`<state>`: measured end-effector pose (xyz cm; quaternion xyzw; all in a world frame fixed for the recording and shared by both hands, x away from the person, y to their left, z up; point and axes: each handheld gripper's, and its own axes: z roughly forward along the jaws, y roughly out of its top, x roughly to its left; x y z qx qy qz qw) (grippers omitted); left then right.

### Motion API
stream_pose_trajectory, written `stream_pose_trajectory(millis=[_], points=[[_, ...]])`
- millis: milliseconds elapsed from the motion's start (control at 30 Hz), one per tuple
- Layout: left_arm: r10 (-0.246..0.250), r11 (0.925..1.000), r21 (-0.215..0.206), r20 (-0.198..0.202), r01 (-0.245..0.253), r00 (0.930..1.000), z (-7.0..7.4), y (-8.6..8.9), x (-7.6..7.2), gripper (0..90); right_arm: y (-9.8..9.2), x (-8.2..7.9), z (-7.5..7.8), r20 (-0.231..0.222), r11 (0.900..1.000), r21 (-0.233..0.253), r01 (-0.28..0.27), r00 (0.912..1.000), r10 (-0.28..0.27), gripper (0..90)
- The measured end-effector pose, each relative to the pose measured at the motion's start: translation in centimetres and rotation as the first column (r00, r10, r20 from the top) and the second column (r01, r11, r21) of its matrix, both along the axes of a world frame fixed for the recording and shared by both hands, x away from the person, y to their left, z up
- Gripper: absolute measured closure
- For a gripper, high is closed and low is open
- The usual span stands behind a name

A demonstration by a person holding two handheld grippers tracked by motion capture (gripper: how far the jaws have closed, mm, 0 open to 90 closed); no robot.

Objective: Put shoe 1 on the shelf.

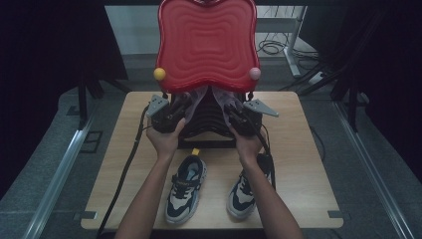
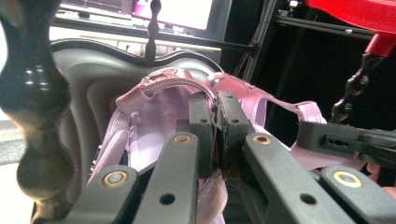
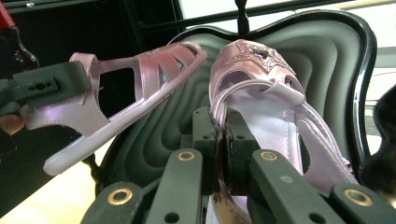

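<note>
The left tool [image 2: 215, 135] is clamped on the heel strap of a pink sandal [image 2: 154, 121], which lies just ahead of it on the black shelf [image 2: 88, 79]. The right tool [image 3: 219, 140] is clamped on the other pink sandal [image 3: 261, 93]. Two sneakers [image 1: 186, 186] sit behind both tools on the tabletop [image 1: 298, 164]. No writing can be read.

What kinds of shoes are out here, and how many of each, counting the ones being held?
Pink sandals: 2, one clamped in the left tool, one in the right tool, both at the black shelf
Sneakers: 2, one and the other on the table
Total: 4 shoes
</note>
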<state>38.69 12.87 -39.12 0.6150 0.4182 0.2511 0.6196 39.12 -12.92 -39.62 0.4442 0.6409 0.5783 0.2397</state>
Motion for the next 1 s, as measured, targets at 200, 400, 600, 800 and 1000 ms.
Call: stream_pose_trajectory(millis=[200,400,600,800,1000], points=[[0.012,0.9998,-0.018,0.006,-0.011,0.9999,-0.2,0.0,0.5,86.7,0.4,0.6,0.0,-0.002,1.000,-0.010,0.007,1.0000,-0.007,85.6],[0.030,0.9995,-0.014,0.012,-0.030,0.9995,-0.9,-0.4,1.1,86.7,0.8,1.3,-0.1,0.002,1.000,-0.023,0.019,0.9998,-0.019,85.6],[0.039,0.9992,0.008,0.017,-0.039,0.9991,-1.2,-0.8,1.9,86.7,1.1,1.9,-0.2,0.016,0.999,-0.035,0.033,0.9993,-0.033,85.6],[0.048,0.9985,0.025,0.040,-0.049,0.9981,-1.5,-1.2,2.1,86.6,1.5,2.3,-0.7,0.022,0.998,-0.050,0.049,0.9986,-0.047,85.6],[0.062,0.9974,0.034,0.041,-0.063,0.9973,-1.7,-1.2,2.5,86.6,1.9,2.8,-1.1,0.038,0.995,-0.059,0.075,0.9967,-0.072,85.6]])
